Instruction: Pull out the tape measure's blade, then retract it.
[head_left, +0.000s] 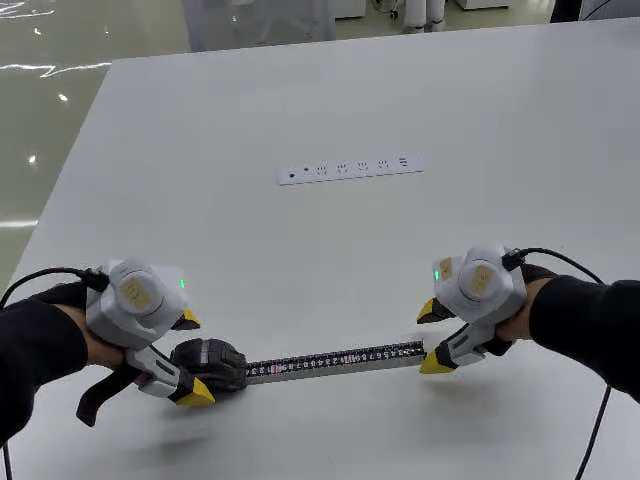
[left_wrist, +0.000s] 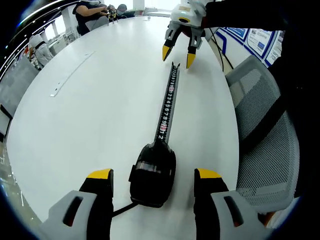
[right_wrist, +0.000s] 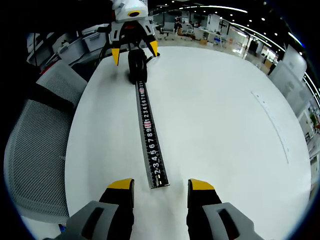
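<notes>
On the white table (head_left: 330, 90) the tape measure (head_left: 222, 366) is lying with its blade (head_left: 335, 360) pulled out flat, and I am holding both grippers released: the left gripper (head_left: 192, 357) straddling the black case (left_wrist: 152, 172) without touching, the right gripper (head_left: 431, 338) just short of the blade tip (right_wrist: 159, 184).

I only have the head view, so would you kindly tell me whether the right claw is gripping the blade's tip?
Observer: No; the right claw is open, and the blade tip lies on the table at its jaw tips, touching neither.
Operator: And does the left claw hold the case?
Observer: No; it is open too, straddling the case with a gap on each side.
Operator: Anything beside the table?
Observer: A grey mesh chair stands at its edge.
</notes>
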